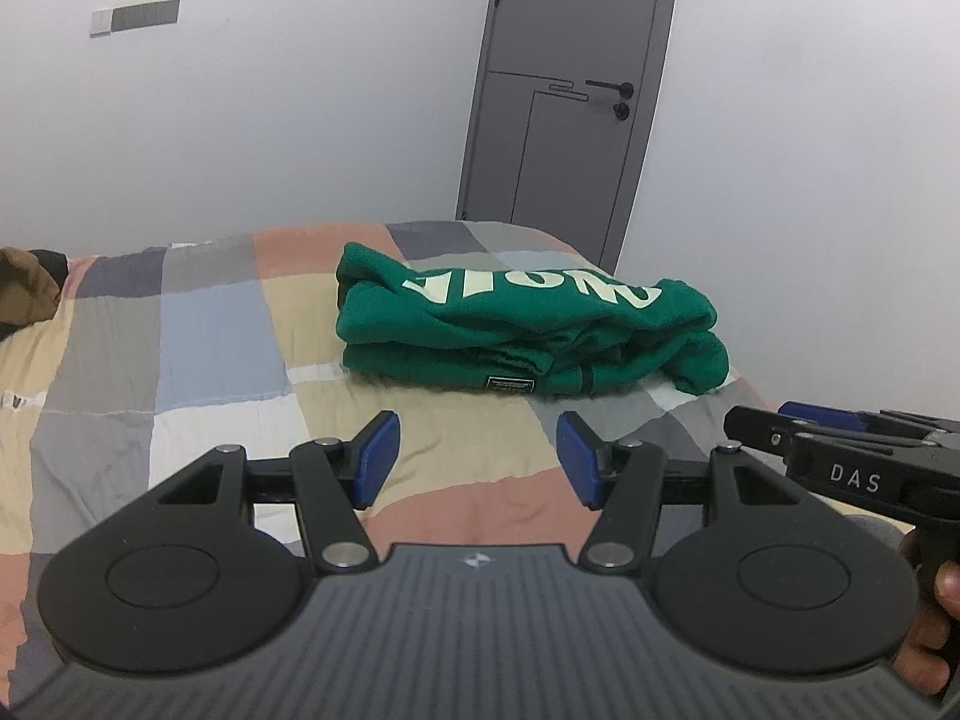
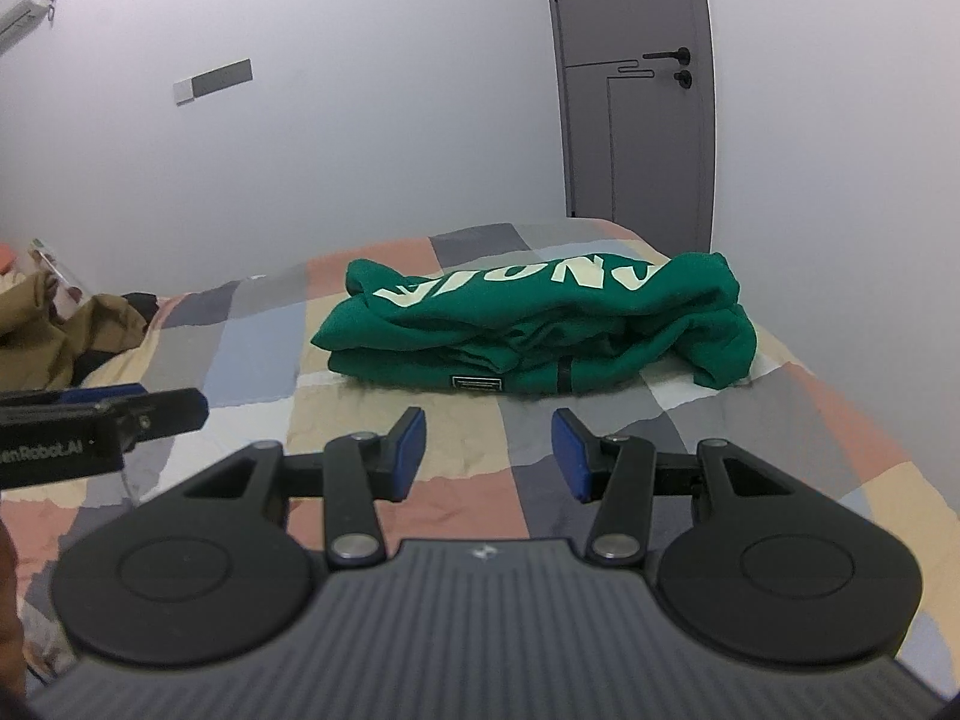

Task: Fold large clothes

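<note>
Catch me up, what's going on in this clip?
A person is folding clothes on a bed with a hand-held gripper in each hand. The green sweatshirt already lies folded into a bundle on the patchwork quilt, white lettering on top. The left hand-held gripper and the right hand-held gripper both sit short of it with jaws open and nothing between the pads. A brown garment lies crumpled at the far left of the bed, apparently not yet folded.

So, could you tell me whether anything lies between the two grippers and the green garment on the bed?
Nothing visible does. Only bare patchwork bedspread lies between the open left gripper, the open right gripper and the folded green garment.
</note>
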Tool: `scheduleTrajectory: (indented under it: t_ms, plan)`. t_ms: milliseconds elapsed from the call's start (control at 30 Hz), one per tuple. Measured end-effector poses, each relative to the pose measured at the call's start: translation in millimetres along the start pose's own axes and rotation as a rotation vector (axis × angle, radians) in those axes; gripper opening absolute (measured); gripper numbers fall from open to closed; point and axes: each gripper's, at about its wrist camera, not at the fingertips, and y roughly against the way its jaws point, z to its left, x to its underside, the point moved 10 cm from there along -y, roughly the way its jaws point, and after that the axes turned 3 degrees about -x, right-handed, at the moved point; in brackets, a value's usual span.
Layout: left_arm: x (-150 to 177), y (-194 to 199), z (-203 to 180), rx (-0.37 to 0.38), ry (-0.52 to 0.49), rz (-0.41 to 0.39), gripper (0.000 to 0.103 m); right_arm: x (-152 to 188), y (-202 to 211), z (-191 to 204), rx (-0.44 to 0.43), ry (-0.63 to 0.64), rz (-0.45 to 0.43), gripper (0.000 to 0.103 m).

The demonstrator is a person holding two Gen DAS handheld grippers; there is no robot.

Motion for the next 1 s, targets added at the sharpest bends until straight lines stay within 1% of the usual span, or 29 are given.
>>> scheduleTrajectory:
  t_ms: [100,167,233,300,367,400,433,467,500,567,700,733,1000]
  plan:
    - [0.7,-2.1,0.5,-0.002,0.002,0.0,0.065,-0.1,-2.4,-2.8,0.0,-0.005,-0.004,0.05]
    - [-0.5,-2.3,-0.3,-0.005,-0.001,-0.008,0.07,-1.9,-1.5,-4.4,0.005,-0.003,-0.013,0.05]
    - [-2.6,-1.1,-1.2,-0.001,0.006,-0.023,0.072,-5.0,1.8,-4.3,0.007,-0.003,-0.031,0.05]
    - [-4.9,1.3,-1.3,0.007,0.018,-0.041,0.079,-8.5,6.8,-4.6,0.018,0.001,-0.054,0.05]
    - [-7.1,4.1,-1.1,-0.004,0.013,-0.06,0.086,-12.6,10.7,-5.8,0.024,0.008,-0.072,0.05]
    - [-8.2,5.4,-0.9,-0.013,0.007,-0.068,0.087,-13.9,12.2,-6.3,0.026,0.011,-0.078,0.05]
    - [-9.0,6.3,-0.6,-0.018,0.006,-0.073,0.091,-15.1,13.7,-6.6,0.026,0.012,-0.085,0.052]
    - [-9.9,7.3,-0.6,-0.02,0.007,-0.081,0.095,-16.8,15.0,-7.3,0.024,0.009,-0.093,0.058]
    - [-10.9,8.9,-1.0,-0.016,0.009,-0.093,0.097,-17.8,16.8,-7.9,0.023,0.006,-0.103,0.062]
    - [-12.5,11.1,-1.5,-0.017,0.011,-0.105,0.1,-19.4,19.4,-8.4,0.026,0.011,-0.116,0.077]
    - [-14.9,15.9,-1.8,-0.036,0.008,-0.121,0.102,-20.0,24.2,-10.5,0.033,0.016,-0.134,0.087]
    - [-15.0,16.8,-1.7,-0.04,0.008,-0.125,0.102,-20.3,25.0,-12.0,0.029,0.006,-0.139,0.091]
    - [-12.1,23.7,-8.2,-0.052,-0.016,-0.134,0.103,-17.4,24.6,-16.1,0.036,-0.017,-0.13,0.092]
